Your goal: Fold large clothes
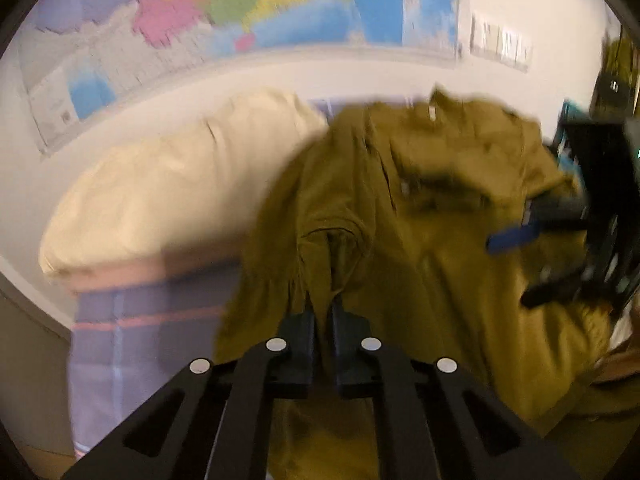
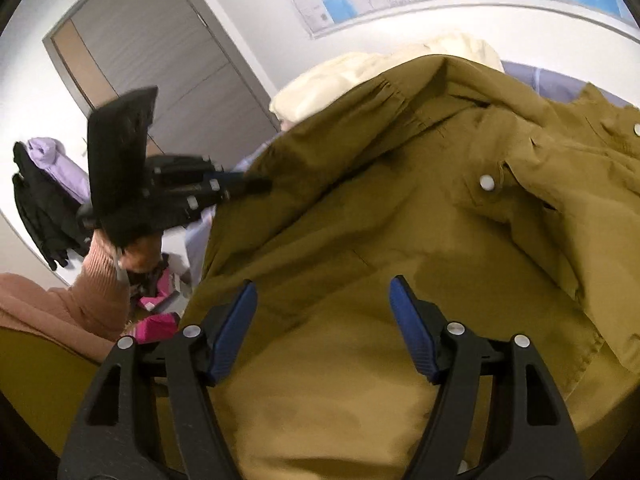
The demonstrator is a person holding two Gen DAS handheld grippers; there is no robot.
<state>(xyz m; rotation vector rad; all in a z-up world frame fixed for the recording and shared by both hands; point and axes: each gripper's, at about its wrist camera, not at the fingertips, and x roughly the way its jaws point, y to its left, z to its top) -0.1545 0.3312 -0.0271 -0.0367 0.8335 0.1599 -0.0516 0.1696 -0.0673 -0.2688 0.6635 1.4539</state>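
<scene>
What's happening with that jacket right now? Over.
Left gripper shut on olive jacket fabric. Right gripper open above it, gripping nothing. Cream pillow behind; nothing blocking.

**Supporting surface: bed**

The bed is covered by a lilac sheet crossed with pink and pale stripes. A cream pillow is positioned at the wall end. An olive-green jacket is spread over the sheet, just beside the pillow.

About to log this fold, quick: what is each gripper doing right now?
Left gripper: shut on a fold of the olive-green cotton jacket.
Right gripper: open above the jacket, holding nothing.
</scene>
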